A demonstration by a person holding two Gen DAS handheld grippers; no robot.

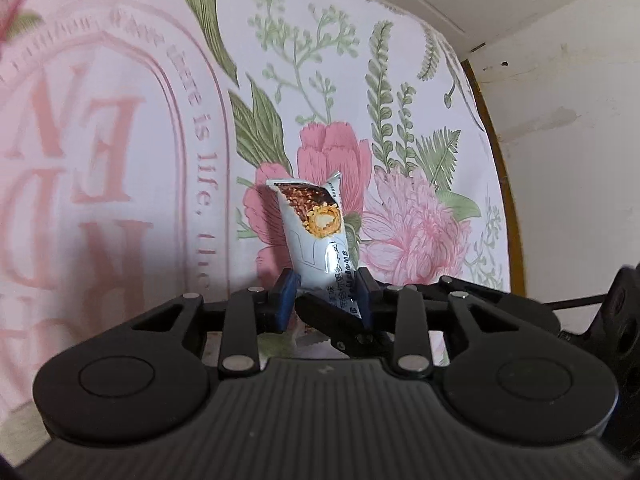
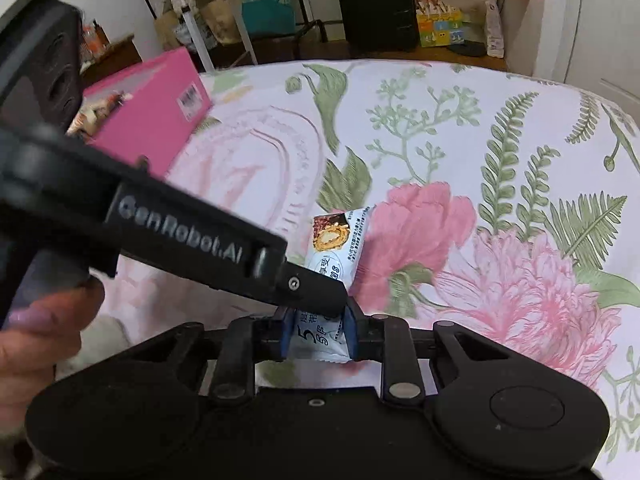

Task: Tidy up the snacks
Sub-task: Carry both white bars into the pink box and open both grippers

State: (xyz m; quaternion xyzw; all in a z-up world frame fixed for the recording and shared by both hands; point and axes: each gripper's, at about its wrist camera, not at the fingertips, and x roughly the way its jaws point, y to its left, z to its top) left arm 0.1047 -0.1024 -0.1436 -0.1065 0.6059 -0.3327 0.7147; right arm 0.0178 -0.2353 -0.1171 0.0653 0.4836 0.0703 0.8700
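Observation:
A white snack-bar packet (image 1: 316,228) with a chocolate-roll picture is held above the floral tablecloth (image 1: 140,160). My left gripper (image 1: 326,300) is shut on its lower part. The packet also shows in the right wrist view (image 2: 336,240), where my right gripper (image 2: 318,334) is shut on its near end. The left gripper (image 2: 312,286) reaches in from the left across that view and pinches the packet's middle. Both grippers hold the same packet at once.
A pink box (image 2: 152,108) with snacks inside stands on the cloth (image 2: 500,160) at the far left. Beyond the table are a black suitcase (image 2: 376,0), bags and a yellow box (image 2: 440,28). A white wall (image 1: 572,160) lies past the table's right edge.

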